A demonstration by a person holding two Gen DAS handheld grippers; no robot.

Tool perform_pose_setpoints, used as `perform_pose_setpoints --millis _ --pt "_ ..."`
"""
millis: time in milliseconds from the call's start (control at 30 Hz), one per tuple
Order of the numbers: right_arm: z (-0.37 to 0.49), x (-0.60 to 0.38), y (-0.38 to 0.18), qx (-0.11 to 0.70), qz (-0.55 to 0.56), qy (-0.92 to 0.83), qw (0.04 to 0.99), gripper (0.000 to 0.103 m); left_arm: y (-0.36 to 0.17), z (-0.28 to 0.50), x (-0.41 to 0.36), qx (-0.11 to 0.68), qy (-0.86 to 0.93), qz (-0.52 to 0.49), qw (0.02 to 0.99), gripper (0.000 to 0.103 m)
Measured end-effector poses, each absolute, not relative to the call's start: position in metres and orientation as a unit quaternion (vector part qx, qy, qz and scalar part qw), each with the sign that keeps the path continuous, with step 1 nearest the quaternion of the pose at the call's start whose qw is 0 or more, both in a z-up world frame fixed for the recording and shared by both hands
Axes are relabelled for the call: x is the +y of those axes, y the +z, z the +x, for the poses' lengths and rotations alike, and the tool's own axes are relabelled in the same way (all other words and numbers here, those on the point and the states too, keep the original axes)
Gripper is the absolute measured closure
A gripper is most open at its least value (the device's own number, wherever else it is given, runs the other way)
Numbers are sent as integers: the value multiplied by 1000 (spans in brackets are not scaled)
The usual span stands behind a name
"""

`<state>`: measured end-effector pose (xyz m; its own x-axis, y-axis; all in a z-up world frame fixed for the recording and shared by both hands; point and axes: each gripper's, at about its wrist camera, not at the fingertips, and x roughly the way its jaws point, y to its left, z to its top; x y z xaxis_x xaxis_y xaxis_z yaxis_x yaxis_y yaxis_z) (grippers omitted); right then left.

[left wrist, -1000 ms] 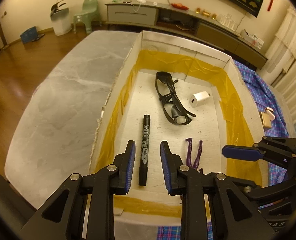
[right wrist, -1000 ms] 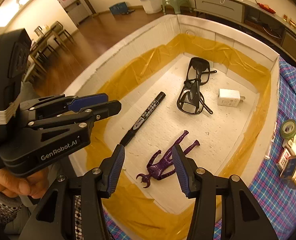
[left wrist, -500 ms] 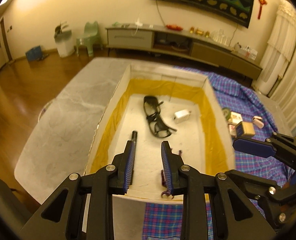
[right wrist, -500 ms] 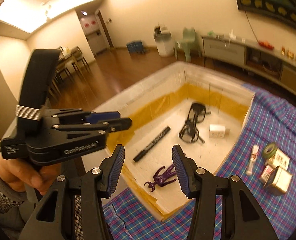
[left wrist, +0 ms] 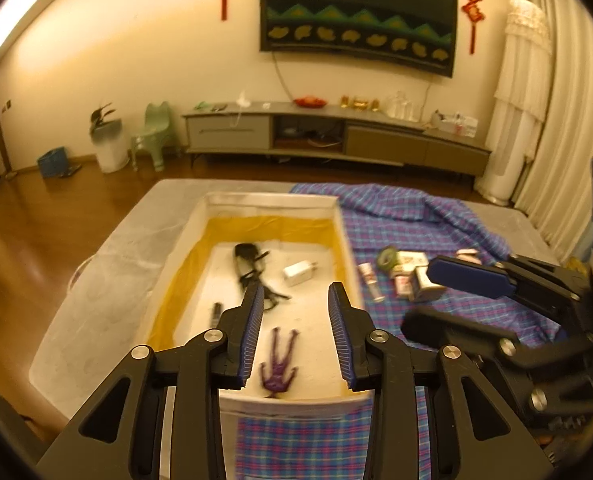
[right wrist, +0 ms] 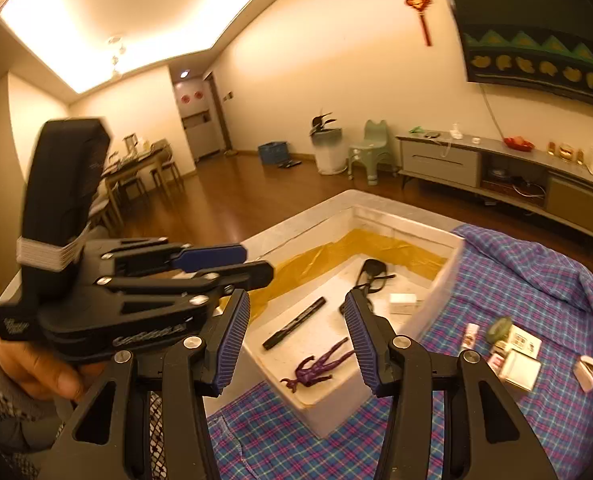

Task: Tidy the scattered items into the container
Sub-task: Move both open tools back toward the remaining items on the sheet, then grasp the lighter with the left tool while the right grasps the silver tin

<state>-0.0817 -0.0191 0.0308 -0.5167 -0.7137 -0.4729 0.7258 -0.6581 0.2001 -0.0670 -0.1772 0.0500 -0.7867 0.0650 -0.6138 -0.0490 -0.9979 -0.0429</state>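
Observation:
A white foam box (left wrist: 184,240) (right wrist: 336,400) lined with yellow tape holds black glasses (left wrist: 248,264) (right wrist: 372,276), a white charger (left wrist: 298,272), a black marker (right wrist: 294,324) and a purple figure (left wrist: 278,364) (right wrist: 316,366). My left gripper (left wrist: 296,320) (right wrist: 252,262) hovers above the box's near end, its jaws opening with nothing between them. My right gripper (right wrist: 296,336) (left wrist: 448,300) hangs open and empty beside it, over the near right corner. On the plaid cloth (right wrist: 536,300) to the right lie a green tape roll (left wrist: 386,258) (right wrist: 500,328), a tube (left wrist: 370,286) and small boxes (right wrist: 516,360).
The box stands on a grey marble table (left wrist: 108,264). A small white case (right wrist: 586,366) lies at the far right of the cloth. A person's hand (right wrist: 36,368) grips the left gripper's handle. A TV cabinet (left wrist: 336,136) lines the far wall.
Both grippers have risen and drawn back from the box, so its contents look smaller and the room shows above. The left jaws have spread wider. The right jaws kept their width.

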Motion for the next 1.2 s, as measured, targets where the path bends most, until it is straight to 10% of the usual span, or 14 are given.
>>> perform_pose_setpoints --millis 567,933,1133,1200 --pt "-162 136 -7 -108 345 -910 202 46 11 -122 -59 -4 915 -383 125 56" --pt "-209 98 -77 -10 430 -888 160 28 -76 -193 -31 5 885 -461 67 56" --pt "-240 99 -113 1 455 -878 147 28 -110 -224 -27 11 874 -483 56 56" --pt "-245 108 -118 -11 472 -870 144 47 -117 -232 -26 7 873 -486 53 55"
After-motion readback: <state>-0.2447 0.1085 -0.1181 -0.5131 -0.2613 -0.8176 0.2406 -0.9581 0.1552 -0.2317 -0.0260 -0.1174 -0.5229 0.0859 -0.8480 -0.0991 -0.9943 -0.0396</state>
